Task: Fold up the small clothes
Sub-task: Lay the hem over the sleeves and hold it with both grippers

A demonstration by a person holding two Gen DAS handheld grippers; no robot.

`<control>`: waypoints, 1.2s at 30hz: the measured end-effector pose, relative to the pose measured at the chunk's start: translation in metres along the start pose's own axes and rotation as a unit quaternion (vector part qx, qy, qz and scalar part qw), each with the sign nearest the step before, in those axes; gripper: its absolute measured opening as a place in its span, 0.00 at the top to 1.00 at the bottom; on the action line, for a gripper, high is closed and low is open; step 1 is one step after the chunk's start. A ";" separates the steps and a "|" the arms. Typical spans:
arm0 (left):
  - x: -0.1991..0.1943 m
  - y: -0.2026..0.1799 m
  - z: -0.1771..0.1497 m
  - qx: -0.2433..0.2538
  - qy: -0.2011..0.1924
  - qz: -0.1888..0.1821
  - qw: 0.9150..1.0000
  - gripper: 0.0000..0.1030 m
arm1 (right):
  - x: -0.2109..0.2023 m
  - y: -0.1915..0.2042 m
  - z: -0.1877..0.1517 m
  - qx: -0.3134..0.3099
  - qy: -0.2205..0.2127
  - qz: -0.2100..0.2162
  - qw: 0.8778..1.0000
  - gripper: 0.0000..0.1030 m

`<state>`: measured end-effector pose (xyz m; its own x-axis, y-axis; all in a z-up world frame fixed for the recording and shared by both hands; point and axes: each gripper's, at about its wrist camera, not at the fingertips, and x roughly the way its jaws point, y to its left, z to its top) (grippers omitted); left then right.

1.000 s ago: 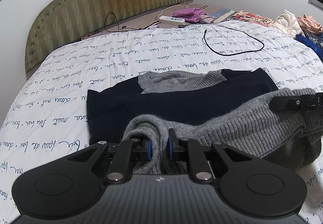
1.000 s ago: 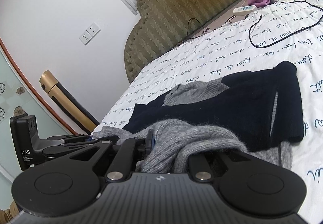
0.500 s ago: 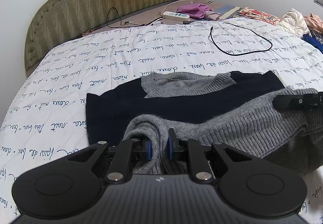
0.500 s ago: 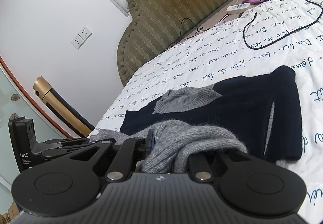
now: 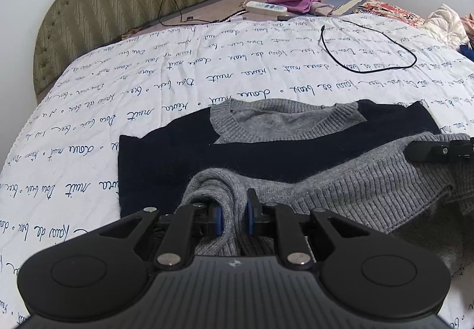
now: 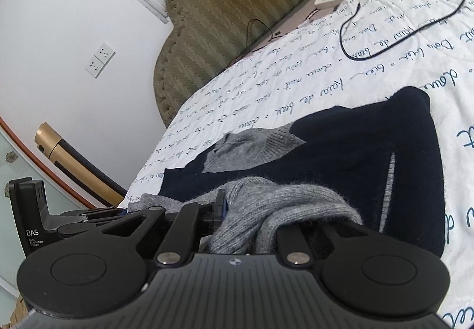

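Left gripper [image 5: 232, 215] and right gripper [image 6: 237, 219] each clamp the grey hem of the sweater [image 5: 296, 151] — lower centre of frame — over the bedspread [image 5: 207, 68].

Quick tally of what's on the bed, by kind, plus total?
Sweaters: 1, navy and grey sweater, held by left gripper and right gripper
Loose cables: 1, black cable
Power strips: 1, white power strip
Other cloth heaps: 2, purple cloth, clothes pile
Total: 5
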<state>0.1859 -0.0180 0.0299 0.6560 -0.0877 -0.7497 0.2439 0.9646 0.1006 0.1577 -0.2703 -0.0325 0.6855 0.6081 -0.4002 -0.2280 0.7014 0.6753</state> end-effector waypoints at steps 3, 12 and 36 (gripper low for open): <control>0.004 0.000 0.002 0.001 0.003 0.001 1.000 0.85 | 0.003 -0.004 0.001 0.005 0.001 -0.001 1.000 0.84; 0.012 0.000 0.006 0.002 0.010 0.005 1.000 0.85 | 0.008 -0.008 0.004 0.013 0.002 -0.004 1.000 0.84; 0.025 0.013 0.004 -0.018 0.040 -0.031 0.999 0.82 | 0.014 -0.026 0.008 0.025 0.023 -0.025 0.999 0.80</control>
<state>0.2087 -0.0084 0.0153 0.5802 -0.1293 -0.8042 0.2554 0.9664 0.0289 0.1784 -0.2831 -0.0503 0.6624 0.5905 -0.4611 -0.1595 0.7125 0.6833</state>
